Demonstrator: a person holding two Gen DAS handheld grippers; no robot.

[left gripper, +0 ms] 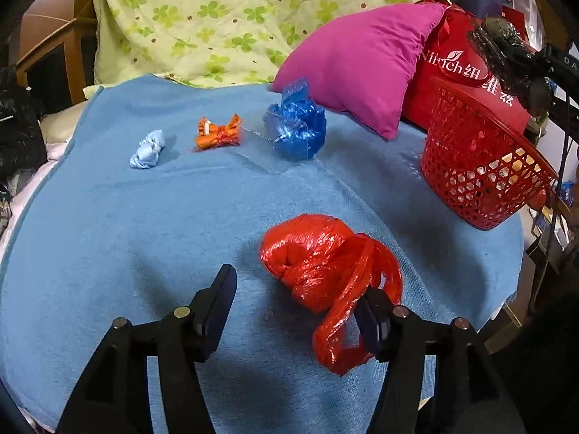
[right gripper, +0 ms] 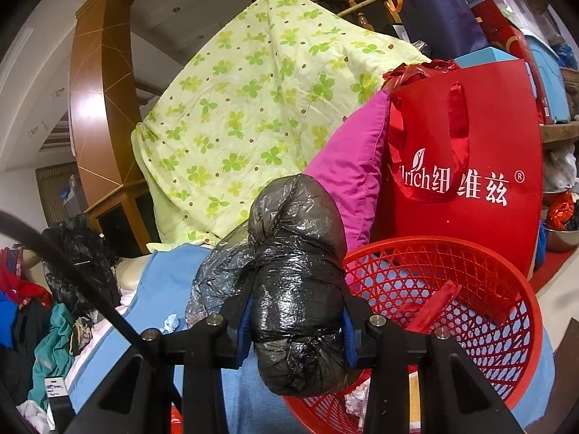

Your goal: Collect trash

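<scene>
Left tongs [left gripper: 295,300] are standing released, jaws apart above the blue blanket [left gripper: 144,235]. The red plastic bag wad [left gripper: 311,256] is lying on the blanket between and just ahead of them; its twisted tail is touching the right-hand finger [left gripper: 376,320], while the left-hand finger is standing clear of it.

Farther back on the blanket three more pieces are sitting in a row: a pale blue wad [left gripper: 148,148], an orange wad [left gripper: 219,133] and a crumpled blue bag [left gripper: 296,126], each apart from the next.

The red mesh basket [left gripper: 481,166] is sitting tilted at the blanket's right edge, near a magenta pillow [left gripper: 362,61] and a red tote bag [left gripper: 470,83]. A clover-print quilt [left gripper: 224,21] is piled behind.

Right tongs [right gripper: 296,322] are clenching a black plastic bag bundle [right gripper: 296,289], both blue pads pressing its sides. The bundle is hanging beside the left rim of the basket [right gripper: 452,249], partly over it. Red scraps [right gripper: 434,307] are lying inside the basket.
</scene>
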